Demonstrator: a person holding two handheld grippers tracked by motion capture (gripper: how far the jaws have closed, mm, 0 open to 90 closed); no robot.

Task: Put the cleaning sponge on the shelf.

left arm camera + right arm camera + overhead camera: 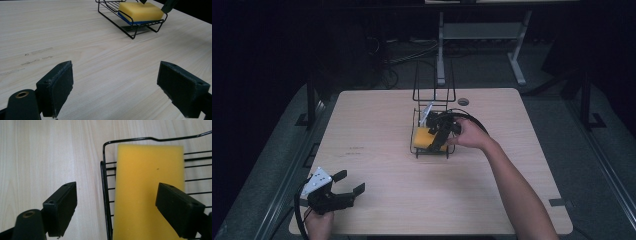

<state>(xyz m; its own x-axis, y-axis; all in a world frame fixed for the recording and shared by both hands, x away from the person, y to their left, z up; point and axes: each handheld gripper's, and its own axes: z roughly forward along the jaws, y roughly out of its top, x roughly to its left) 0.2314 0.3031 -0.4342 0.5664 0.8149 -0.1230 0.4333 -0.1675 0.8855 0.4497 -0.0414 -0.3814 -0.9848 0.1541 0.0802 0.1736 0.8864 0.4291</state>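
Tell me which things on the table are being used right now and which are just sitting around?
In use:
- soft yellow rectangular sponge with a blue underside
- black wire rack holding it
- right hand-held gripper, open above the sponge

Just sitting around:
- left hand-held gripper, open and holding nothing
- small round grey grommet in the pale wooden table

sponge (423, 137) in wire rack (432, 152), rack on table (377, 130) middle

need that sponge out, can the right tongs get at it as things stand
Probably yes: the right tongs hang open right over the yellow sponge, whose top is bare. One jaw sits outside the wire rack's rim, so they likely need shifting inward first.
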